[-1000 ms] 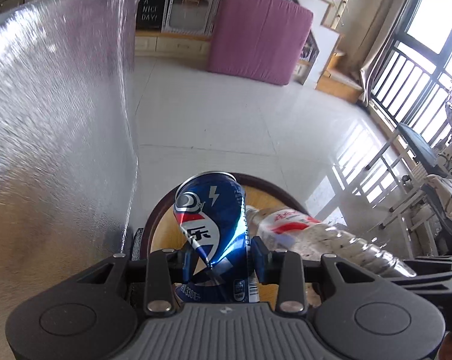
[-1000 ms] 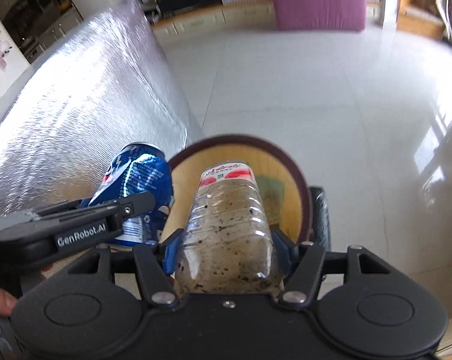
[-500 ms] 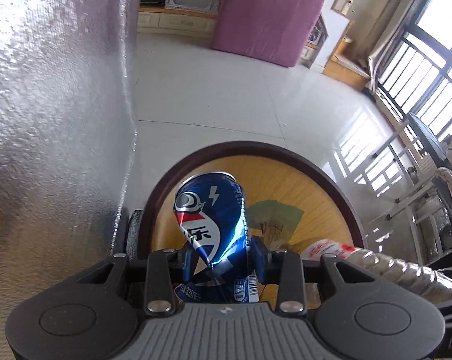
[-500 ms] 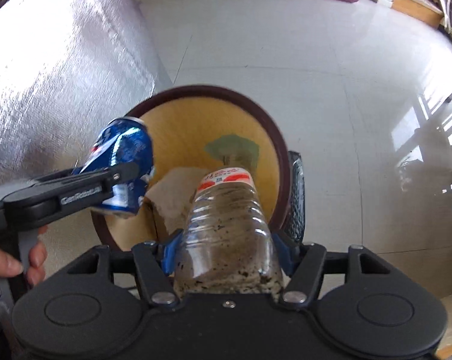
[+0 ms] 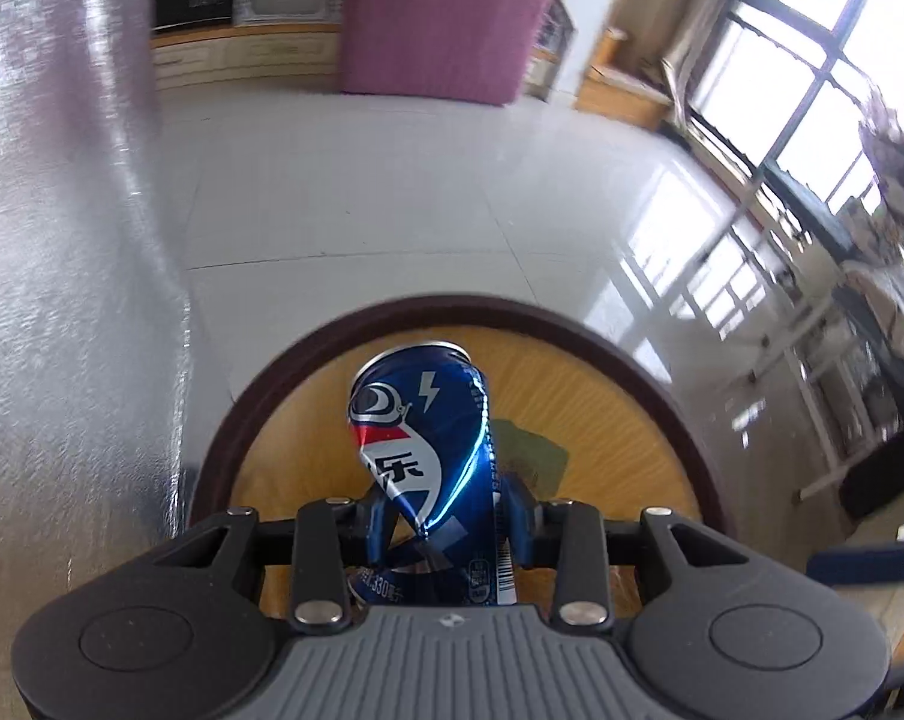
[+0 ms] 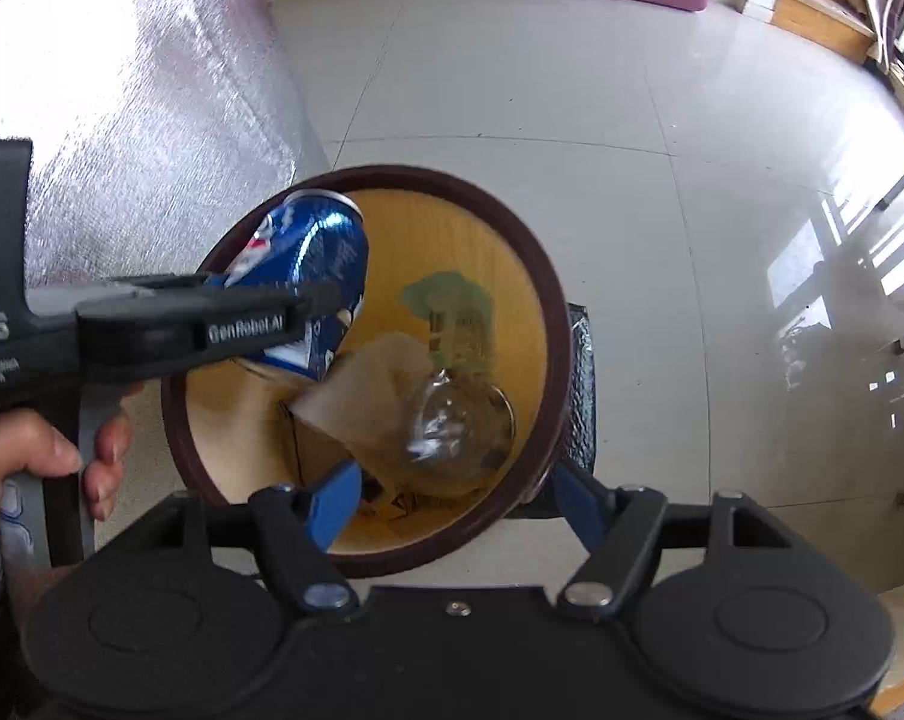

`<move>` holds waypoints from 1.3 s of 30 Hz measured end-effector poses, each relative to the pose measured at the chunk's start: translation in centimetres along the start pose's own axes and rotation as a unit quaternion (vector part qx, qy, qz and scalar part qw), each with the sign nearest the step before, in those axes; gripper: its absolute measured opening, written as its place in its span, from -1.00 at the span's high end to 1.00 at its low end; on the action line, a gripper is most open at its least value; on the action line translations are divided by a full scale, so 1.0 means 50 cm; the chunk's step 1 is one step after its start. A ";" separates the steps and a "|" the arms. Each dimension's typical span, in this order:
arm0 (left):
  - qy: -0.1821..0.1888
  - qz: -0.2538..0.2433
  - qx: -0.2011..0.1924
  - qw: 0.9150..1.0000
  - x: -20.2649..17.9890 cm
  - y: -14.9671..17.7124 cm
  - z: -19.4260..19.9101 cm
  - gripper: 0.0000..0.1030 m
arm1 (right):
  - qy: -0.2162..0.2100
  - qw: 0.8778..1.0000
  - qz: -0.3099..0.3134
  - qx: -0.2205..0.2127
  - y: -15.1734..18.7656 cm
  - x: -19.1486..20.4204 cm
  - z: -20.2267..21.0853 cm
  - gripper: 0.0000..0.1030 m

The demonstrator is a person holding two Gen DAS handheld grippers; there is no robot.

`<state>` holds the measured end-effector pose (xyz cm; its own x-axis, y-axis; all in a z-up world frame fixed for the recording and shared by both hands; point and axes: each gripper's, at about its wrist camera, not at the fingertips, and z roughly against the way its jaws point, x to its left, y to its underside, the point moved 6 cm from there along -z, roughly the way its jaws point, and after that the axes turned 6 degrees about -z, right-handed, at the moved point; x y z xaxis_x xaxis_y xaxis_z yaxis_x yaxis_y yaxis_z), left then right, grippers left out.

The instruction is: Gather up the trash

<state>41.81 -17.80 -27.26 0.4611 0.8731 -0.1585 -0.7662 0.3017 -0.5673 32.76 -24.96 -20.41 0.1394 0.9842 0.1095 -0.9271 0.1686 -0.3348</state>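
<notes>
Can (image 5: 428,450) clamped in left tool (image 5: 446,516) over bin (image 6: 547,324) | bottle (image 6: 452,420) inside bin, below just-opened, empty right tool (image 6: 457,504)

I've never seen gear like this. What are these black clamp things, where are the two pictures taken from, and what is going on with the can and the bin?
No robot here: a person holds a two-finger clamp in each hand, with a camera on each looking along its fingers. One picture is from the left gripper, which squeezes a dented blue can over a round wooden bin. The other is from the right gripper; its jaws have just been opening, nothing is between them, and a clear plastic bottle is down in the bin with paper scraps. The person's hand shows at the left.
</notes>
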 end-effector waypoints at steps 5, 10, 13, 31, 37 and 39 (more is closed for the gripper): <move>0.021 -0.010 0.023 0.999 0.006 0.025 -0.026 0.27 | -0.004 1.000 -0.013 0.003 -0.007 -0.008 0.002 0.14; 0.030 0.020 0.028 0.999 0.030 0.035 -0.039 0.19 | -0.009 1.000 -0.012 0.004 -0.002 -0.002 0.004 0.14; 0.020 0.032 0.038 0.999 0.043 0.043 -0.041 -0.04 | -0.008 1.000 -0.010 0.007 -0.001 -0.002 0.001 0.14; -0.019 0.035 0.031 0.999 0.041 0.042 0.056 -0.53 | -0.017 1.000 -0.017 -0.015 -0.004 -0.028 0.013 0.13; -0.035 0.044 0.028 0.998 0.044 0.036 0.103 -0.57 | -0.032 0.999 -0.007 -0.027 0.005 -0.027 0.041 0.07; -0.039 0.047 0.026 0.998 0.033 0.033 0.119 -0.58 | -0.038 0.999 -0.007 -0.032 0.009 -0.025 0.056 0.07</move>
<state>38.66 -13.57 -23.62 0.3518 0.9248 -0.1448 -0.8272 0.2347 -0.5106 31.21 -26.29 -18.08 0.1233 0.9751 0.1845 -0.9007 0.1880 -0.3917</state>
